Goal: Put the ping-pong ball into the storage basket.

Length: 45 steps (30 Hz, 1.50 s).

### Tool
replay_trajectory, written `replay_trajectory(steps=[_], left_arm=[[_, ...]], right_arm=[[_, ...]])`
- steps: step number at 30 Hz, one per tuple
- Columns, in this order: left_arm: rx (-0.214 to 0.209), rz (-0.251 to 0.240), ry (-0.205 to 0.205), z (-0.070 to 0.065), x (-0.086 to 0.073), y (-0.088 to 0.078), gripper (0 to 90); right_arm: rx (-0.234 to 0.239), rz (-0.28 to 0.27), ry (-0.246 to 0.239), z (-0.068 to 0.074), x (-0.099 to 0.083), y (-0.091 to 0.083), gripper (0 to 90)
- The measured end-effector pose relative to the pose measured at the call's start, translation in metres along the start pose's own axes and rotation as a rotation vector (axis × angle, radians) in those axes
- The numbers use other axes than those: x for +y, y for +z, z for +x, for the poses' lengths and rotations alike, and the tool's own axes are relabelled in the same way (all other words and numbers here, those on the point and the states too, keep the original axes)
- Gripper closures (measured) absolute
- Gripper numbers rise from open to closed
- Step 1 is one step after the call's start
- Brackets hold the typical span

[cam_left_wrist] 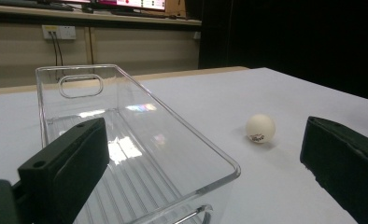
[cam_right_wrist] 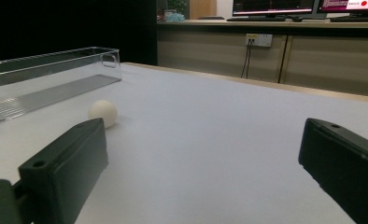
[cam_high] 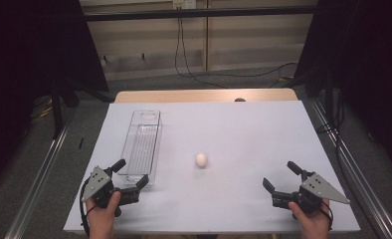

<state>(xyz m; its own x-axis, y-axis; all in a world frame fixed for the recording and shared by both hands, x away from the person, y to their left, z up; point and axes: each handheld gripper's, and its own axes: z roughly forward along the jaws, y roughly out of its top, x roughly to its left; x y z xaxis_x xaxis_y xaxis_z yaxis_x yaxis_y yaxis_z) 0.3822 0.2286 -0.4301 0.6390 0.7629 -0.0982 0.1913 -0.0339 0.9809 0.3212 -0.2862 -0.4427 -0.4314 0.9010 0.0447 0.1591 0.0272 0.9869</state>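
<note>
**Little white ball alone on the table, near a clear box**

Sitting on the white table (cam_high: 244, 134): one small white ball (cam_high: 201, 160). Landmark for everything: that ball.

Down and to the left of the ball, at the near edge of the table: the left gripper (cam_high: 131, 175), held in a hand (cam_high: 103, 216). Jaws spread wide, nothing between them, nothing held. Well apart from the ball, not touching it. Seen from the left gripper view, ball (cam_left_wrist: 260, 128) out ahead, nearer the right jaw, with bare table in between.

Down and to the right of the ball, also at the near edge: the right gripper (cam_high: 279, 176), in the other hand (cam_high: 311, 219). Jaws wide apart too, gripping nothing. Also well apart from the ball. From the right gripper view, ball (cam_right_wrist: 102, 113) just past the tip of the left jaw, farther off.

Just left of the ball: a long clear box (cam_high: 142, 144), no lid, lying flat on the table. Nothing inside it. Near end of the box between the left gripper's jaws in its own view (cam_left_wrist: 140, 154), not pinched.
</note>
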Motion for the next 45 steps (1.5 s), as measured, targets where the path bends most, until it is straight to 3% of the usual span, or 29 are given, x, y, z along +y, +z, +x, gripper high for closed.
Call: replay_trajectory(steps=[14,34,45], left_arm=[[-0.019,0.012,-0.014,-0.002,0.003,0.003,1.5],[-0.085,0.021,0.002,-0.021,0.015,0.016,1.4],[-0.093,0.024,-0.001,-0.032,0.02,0.025,1.4]], right_arm=[[0.01,-0.006,-0.006,0.002,0.001,-0.001,0.9],[0.026,-0.016,-0.008,0.003,0.002,-0.001,1.2],[0.026,-0.016,0.01,0.004,0.003,-0.001,1.2]])
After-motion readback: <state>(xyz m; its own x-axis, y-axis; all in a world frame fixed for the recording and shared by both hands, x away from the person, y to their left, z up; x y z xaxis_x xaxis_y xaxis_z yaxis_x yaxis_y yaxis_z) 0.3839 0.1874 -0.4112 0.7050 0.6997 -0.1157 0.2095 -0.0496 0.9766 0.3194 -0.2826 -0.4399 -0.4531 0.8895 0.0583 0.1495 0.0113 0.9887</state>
